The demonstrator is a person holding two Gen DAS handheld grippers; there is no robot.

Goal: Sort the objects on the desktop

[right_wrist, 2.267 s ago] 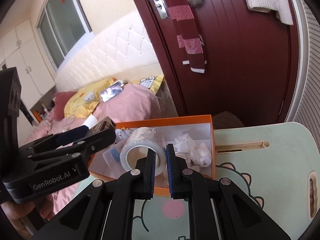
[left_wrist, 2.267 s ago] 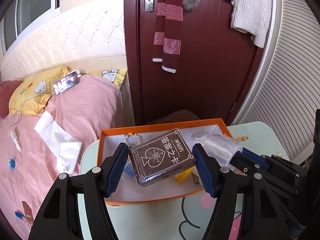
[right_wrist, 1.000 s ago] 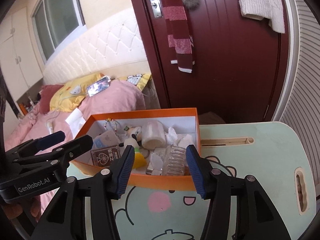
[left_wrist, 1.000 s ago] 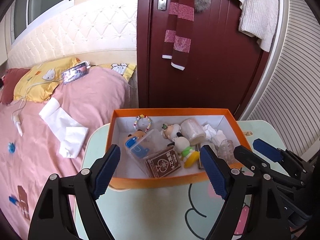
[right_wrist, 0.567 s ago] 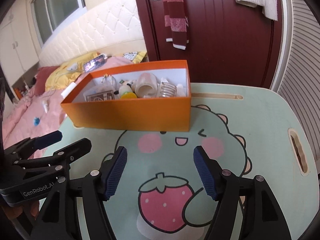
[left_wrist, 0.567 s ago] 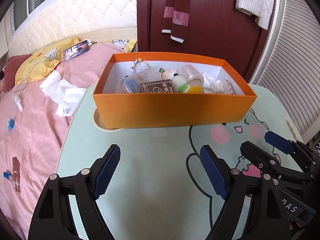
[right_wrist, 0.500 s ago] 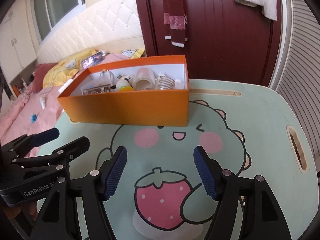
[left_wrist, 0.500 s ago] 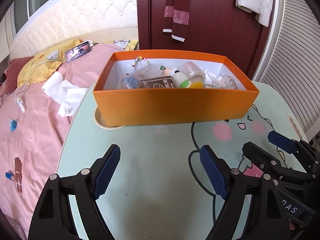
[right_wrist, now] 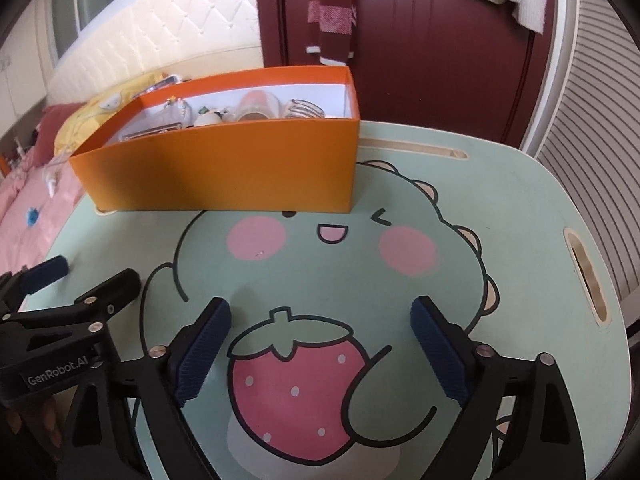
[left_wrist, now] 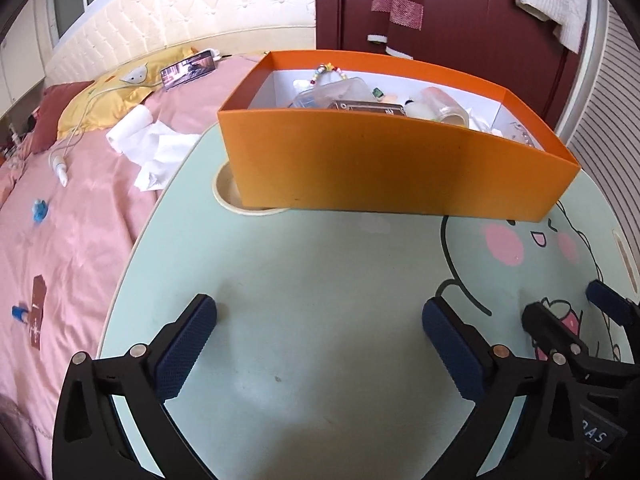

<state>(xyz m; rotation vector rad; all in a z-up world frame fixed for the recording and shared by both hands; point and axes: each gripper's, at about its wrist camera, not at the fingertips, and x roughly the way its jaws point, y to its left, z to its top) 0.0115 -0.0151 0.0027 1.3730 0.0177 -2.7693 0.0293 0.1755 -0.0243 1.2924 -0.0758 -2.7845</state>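
Note:
An orange box (left_wrist: 392,164) (right_wrist: 224,168) stands at the far side of the mint-green table (left_wrist: 320,280) (right_wrist: 500,208). Inside it lie a tape roll (left_wrist: 444,106) (right_wrist: 256,106), a brown card box (left_wrist: 368,109), a clear plastic case (left_wrist: 332,92), a bead bracelet (left_wrist: 328,70) and other small items. My left gripper (left_wrist: 320,322) hangs low over bare table in front of the box, its jaws opening wide with nothing between them. My right gripper (right_wrist: 320,320) is over the strawberry print (right_wrist: 296,388), its jaws opening too and holding nothing.
A pink bed (left_wrist: 72,232) with a phone (left_wrist: 188,68), tissue paper (left_wrist: 148,148) and a cable lies left of the table. A dark red door (right_wrist: 420,40) with a striped scarf (right_wrist: 330,4) stands behind. The table has a cup hole (left_wrist: 228,196) and a slot (right_wrist: 586,276).
Both grippers let go of the card box and the tape roll into the orange box. They then drew back and sank toward the table. Both sets of jaws have spread wider.

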